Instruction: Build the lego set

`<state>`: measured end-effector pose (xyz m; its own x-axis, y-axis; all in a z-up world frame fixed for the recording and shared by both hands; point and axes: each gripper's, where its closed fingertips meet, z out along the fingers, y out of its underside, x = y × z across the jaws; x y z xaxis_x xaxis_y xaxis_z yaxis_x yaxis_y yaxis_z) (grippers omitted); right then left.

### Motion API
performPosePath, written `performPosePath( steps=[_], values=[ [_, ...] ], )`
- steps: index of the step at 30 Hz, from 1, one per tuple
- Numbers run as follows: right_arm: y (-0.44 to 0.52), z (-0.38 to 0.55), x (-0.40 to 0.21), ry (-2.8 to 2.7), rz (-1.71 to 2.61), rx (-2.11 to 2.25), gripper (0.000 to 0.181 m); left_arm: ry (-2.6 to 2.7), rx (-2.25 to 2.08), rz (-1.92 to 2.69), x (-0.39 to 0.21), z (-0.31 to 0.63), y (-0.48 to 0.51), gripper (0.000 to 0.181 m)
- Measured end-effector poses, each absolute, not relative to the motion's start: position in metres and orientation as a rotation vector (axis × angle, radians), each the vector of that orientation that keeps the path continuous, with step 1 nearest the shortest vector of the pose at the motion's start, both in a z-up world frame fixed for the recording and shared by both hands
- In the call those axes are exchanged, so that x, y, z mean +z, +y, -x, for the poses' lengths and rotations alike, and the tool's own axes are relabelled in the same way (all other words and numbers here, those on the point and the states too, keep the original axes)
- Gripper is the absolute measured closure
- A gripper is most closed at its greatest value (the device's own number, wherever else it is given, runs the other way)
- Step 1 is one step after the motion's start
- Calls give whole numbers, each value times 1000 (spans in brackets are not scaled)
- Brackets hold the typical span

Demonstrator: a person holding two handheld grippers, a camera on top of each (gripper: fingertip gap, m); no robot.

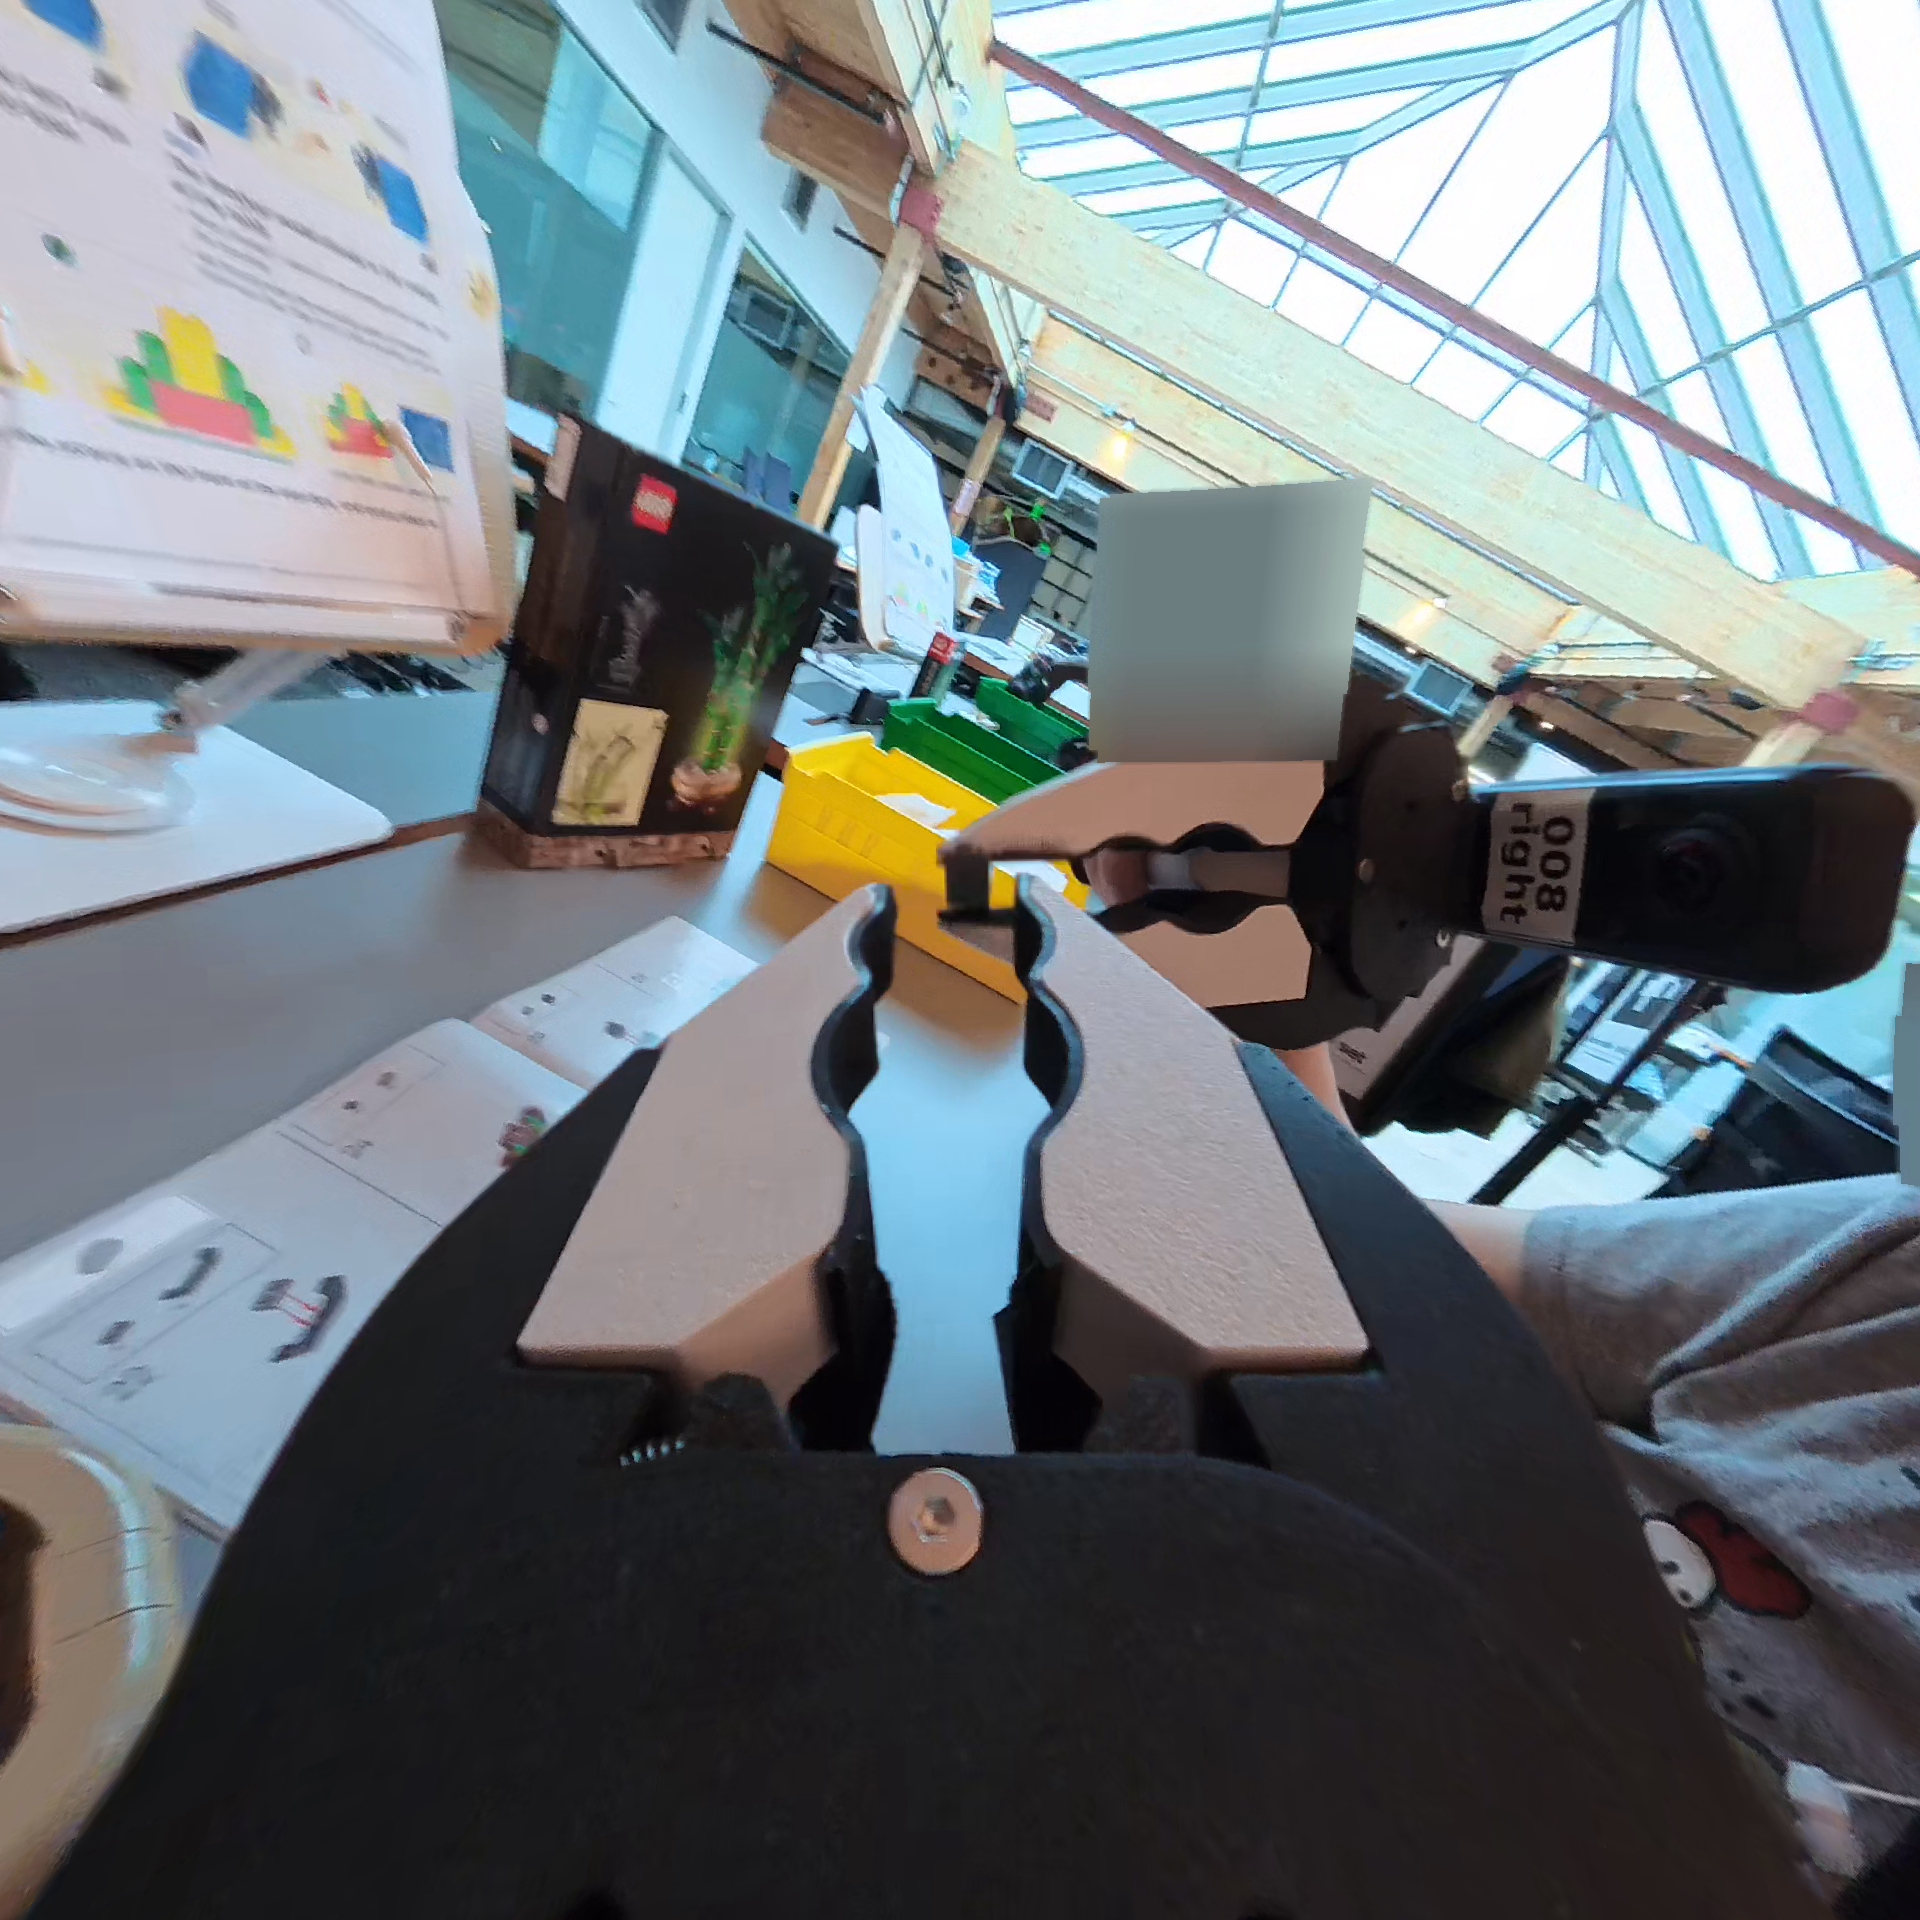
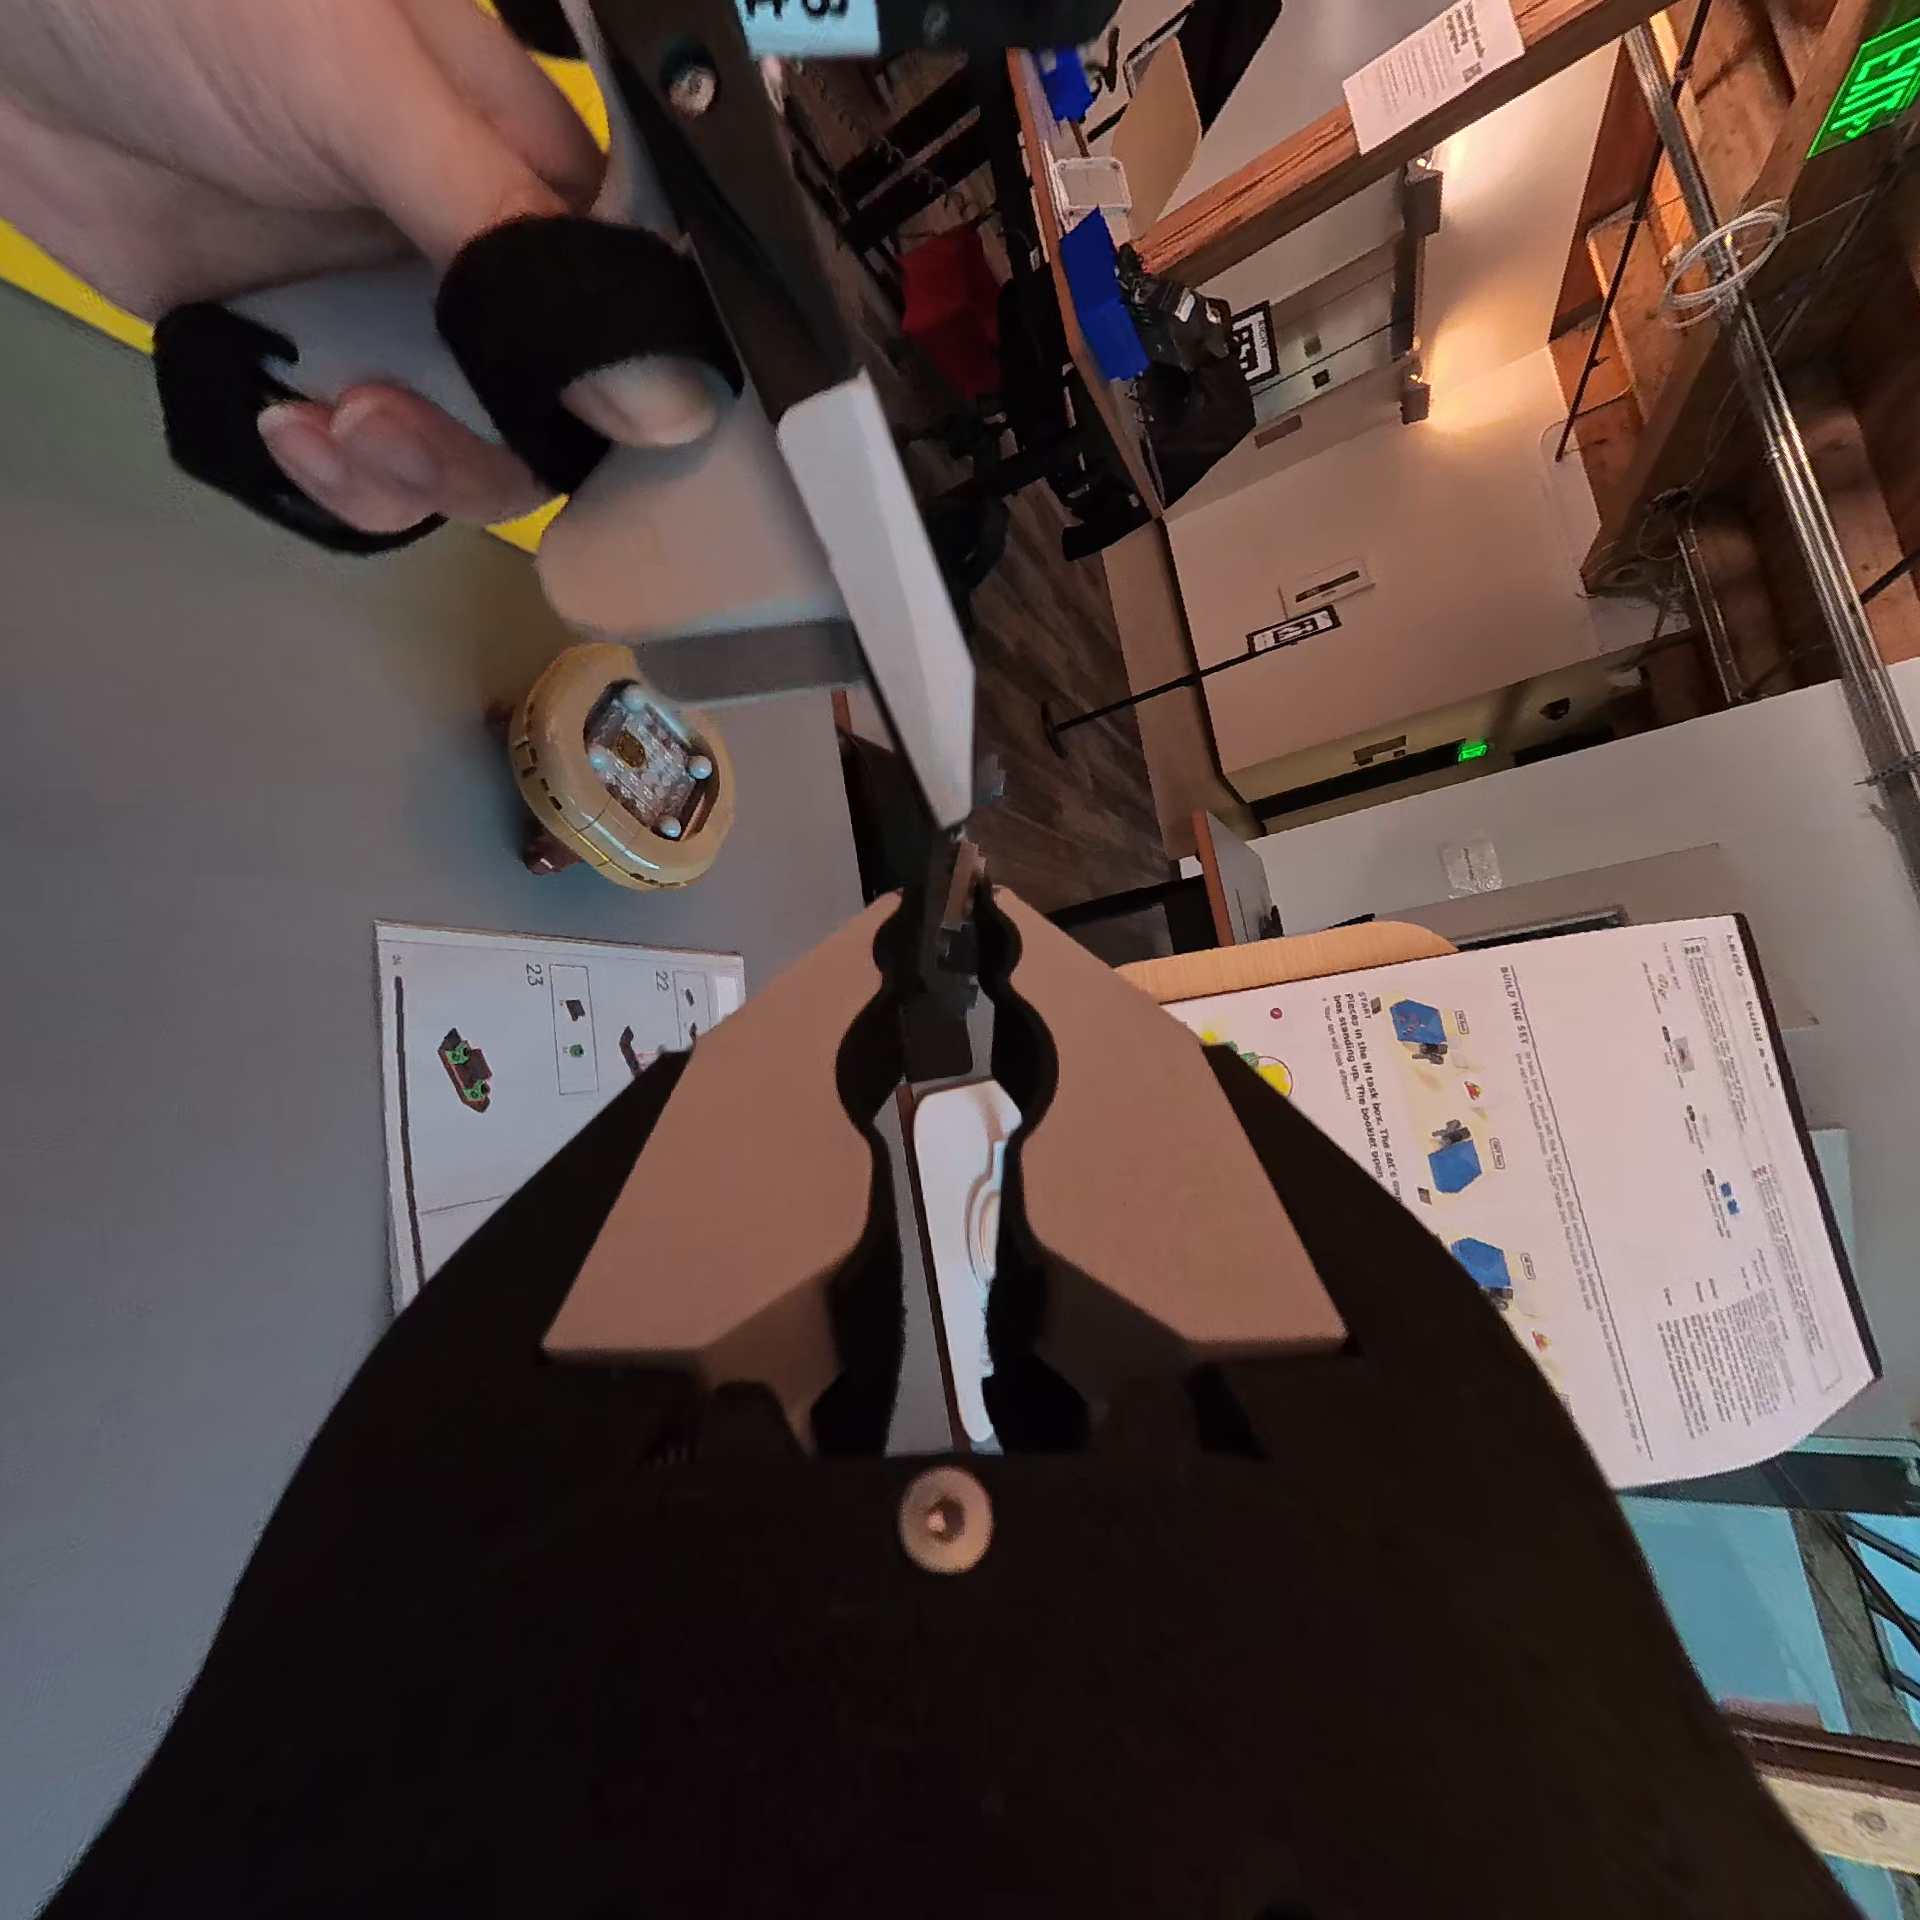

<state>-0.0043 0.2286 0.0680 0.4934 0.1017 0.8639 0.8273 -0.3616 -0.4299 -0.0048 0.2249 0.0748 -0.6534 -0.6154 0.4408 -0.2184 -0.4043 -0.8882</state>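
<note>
My right gripper (image 2: 945, 912) is shut on a small dark lego piece (image 2: 956, 883) and holds it in the air above the grey table. In the left wrist view the right gripper (image 1: 951, 883) comes in from the right with the piece (image 1: 974, 881) at its tips. My left gripper (image 1: 956, 902) is open, and the piece sits between its fingertips with a gap on each side. One of its fingers (image 2: 894, 623) shows from above in the right wrist view, its tip beside the piece. A round tan lego pot (image 2: 623, 769) stands on the table (image 2: 208, 831).
An open instruction booklet (image 1: 364, 1195) lies on the table. A dark lego box (image 1: 644, 665), a yellow bin (image 1: 852, 821) and green bins (image 1: 966, 738) stand behind it. A printed sheet on a stand (image 1: 239, 312) is at the left. A person's hand (image 2: 312, 208) holds the left gripper.
</note>
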Motion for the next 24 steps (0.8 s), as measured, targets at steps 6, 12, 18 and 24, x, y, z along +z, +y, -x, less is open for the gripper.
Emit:
performPosePath(
  steps=[6, 12, 18, 24],
  values=[
    [227, 12, 70, -810, 1759, -909, 174, 1659, -2174, 1088, 77, 17, 218, 175],
    [225, 13, 69, -839, 1753, -907, 175, 1643, -2235, 1099, 77, 18, 218, 175],
    [227, 14, 69, -825, 1743, -892, 172, 1621, -2281, 1142, 75, 16, 222, 176],
    [232, 11, 68, -802, 1738, -913, 172, 1626, -2294, 1142, 75, 17, 220, 176]
  ],
)
